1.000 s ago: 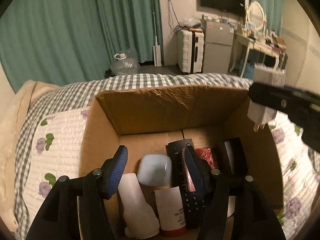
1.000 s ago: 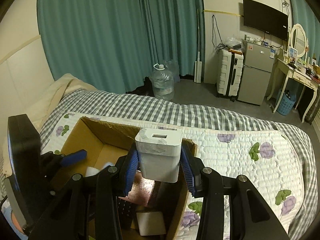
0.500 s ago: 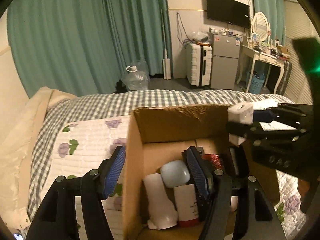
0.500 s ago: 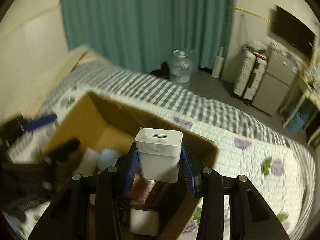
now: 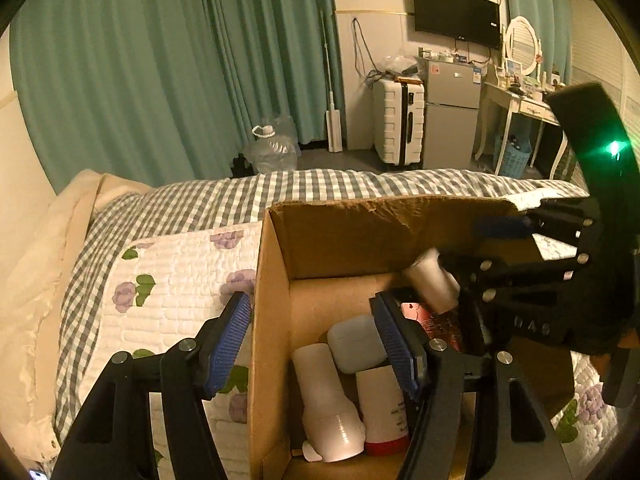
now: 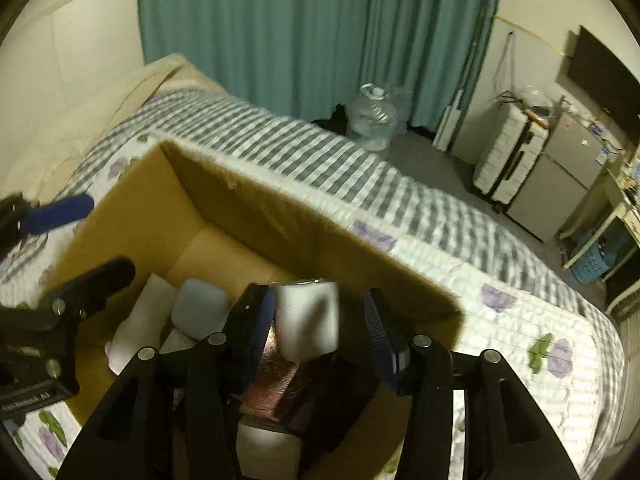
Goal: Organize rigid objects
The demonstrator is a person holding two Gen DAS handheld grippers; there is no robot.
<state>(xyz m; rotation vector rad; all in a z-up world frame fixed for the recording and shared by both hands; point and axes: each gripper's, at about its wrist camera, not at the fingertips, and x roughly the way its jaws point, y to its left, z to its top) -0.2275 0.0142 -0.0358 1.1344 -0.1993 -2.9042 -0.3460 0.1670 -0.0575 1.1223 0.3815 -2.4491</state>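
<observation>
White charger block [image 6: 307, 320] sits between the right tool's [image 6: 320, 330] blue pads, over the open cardboard box [image 6: 280, 216]. Jaws are opening; gap shows on the right pad side, left pad looks touching or nearly so, block is blurred. From the left wrist view the block [image 5: 432, 286] hangs tilted inside the box near its back wall. Box contents: white bottle [image 5: 326, 404], pale grey case [image 5: 354, 342], red-capped white tube [image 5: 380, 412], something pink-red [image 5: 434, 322]. Left tool [image 5: 316, 344] is wide open, holding nothing, straddling the box's left wall. Box rests on the floral quilt [image 5: 168, 292] on the bed.
</observation>
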